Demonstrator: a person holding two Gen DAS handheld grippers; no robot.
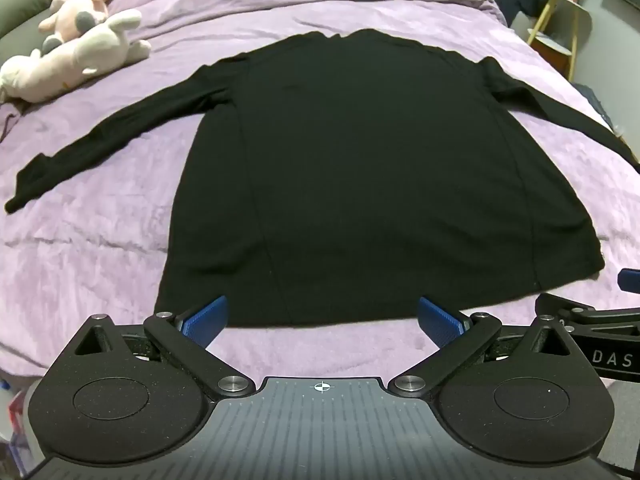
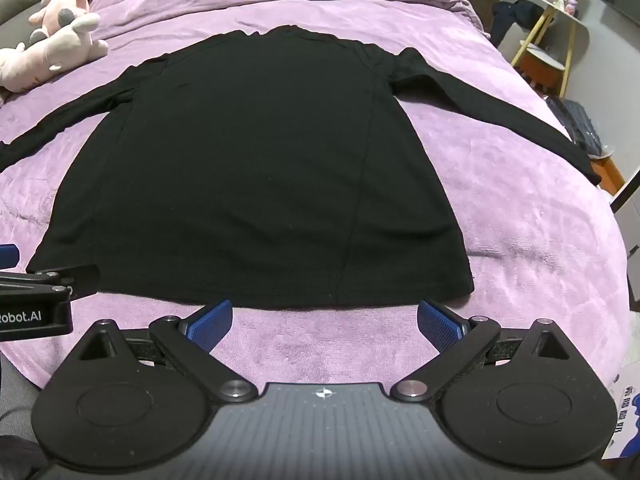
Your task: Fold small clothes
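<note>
Where plush toys (image 1: 80, 36) lie, shirt (image 1: 340, 168) unobstructed

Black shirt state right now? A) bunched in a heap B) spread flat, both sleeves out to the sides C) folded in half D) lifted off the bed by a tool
B: the black shirt lies flat on the purple blanket, sleeves out to both sides; the left tool and right tool are open, holding nothing.

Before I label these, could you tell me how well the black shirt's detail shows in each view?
Left wrist view: black shirt nearly featureless, only faint seams; fisheye bows the purple blanket. Right wrist view: same dark mass, seams faint, edges bent; both sharp enough.
</note>
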